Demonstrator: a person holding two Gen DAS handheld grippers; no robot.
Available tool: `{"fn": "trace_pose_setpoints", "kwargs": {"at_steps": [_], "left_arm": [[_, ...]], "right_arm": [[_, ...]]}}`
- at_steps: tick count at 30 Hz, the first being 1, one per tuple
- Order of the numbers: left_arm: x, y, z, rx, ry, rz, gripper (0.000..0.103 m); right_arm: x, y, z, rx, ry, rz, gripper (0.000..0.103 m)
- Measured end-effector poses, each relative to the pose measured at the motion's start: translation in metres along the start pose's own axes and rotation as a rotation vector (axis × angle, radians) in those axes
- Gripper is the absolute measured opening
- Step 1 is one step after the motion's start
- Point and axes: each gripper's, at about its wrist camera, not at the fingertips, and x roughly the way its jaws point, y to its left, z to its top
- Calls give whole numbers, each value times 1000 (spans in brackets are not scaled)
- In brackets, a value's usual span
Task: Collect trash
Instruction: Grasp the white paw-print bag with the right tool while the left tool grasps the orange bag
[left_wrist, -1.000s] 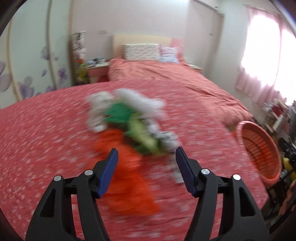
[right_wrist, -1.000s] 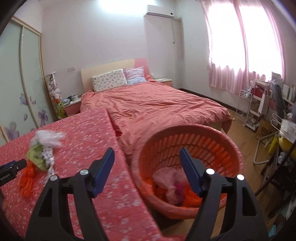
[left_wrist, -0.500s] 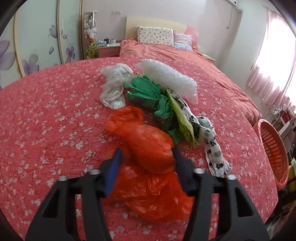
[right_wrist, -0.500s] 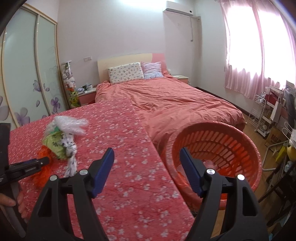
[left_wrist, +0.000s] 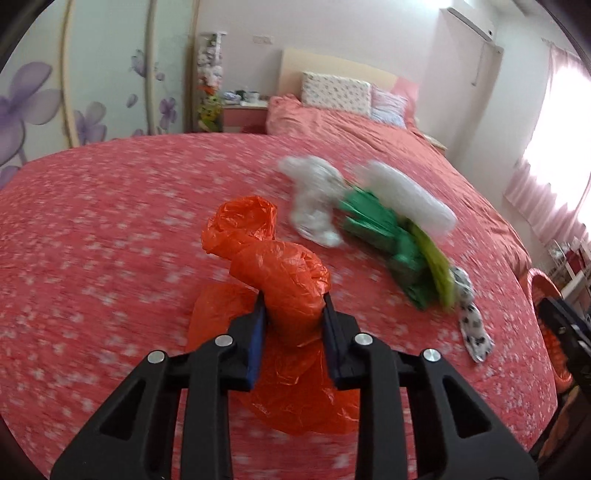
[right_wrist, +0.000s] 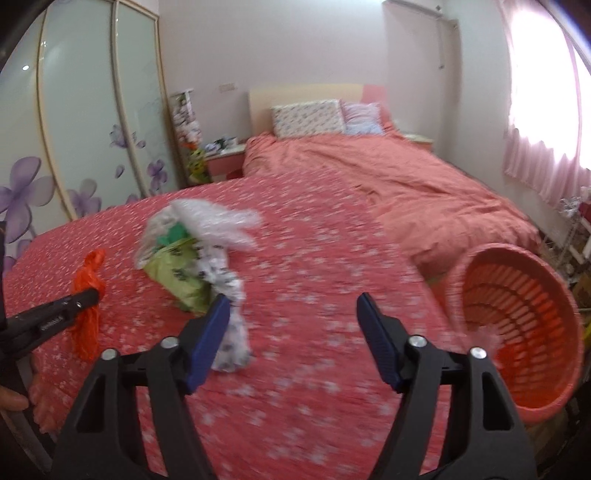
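Note:
My left gripper is closing on an orange plastic bag, whose crumpled middle is pinched between the blue pads. The bag lies on a red flowered bedspread. The right wrist view shows the same orange bag at the far left. Further right lies a heap of trash: a white bag, bubble wrap, a green bag and a spotted bag. My right gripper hovers over the bedspread with its jaws closing on nothing. The spotted bag lies just beside its left finger.
An orange laundry basket stands off the bed's right edge with some trash inside. Beyond the flowered spread lies a salmon duvet with pillows. Wardrobe doors stand at the left and a curtained window at the right.
My left gripper has moved in over the orange bag and narrowed onto it. The right gripper has swung left, from over the basket to the bedspread near the heap.

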Motion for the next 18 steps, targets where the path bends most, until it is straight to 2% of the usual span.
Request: {"fn": "trace_pose_setpoints", "kwargs": {"at_steps": [3,6,14,15,18], "left_arm": [[-4,12,3,-15,-13,15,28],[-8,19,3,-20,-25,23,28],[-8,30,4,-32,-19,15,28],[-8,29,3,-31,-16,14,28],[-8,28,1,-27,-11,10,28]], "right_arm": [[23,18,3,-5,57,33,48],[39,35,5,-39,81,36,40],[67,53,6,-67,153,35,35],[69,53,5,-67,164,36,29],[76,49,2,-62,204,34,18]]}}
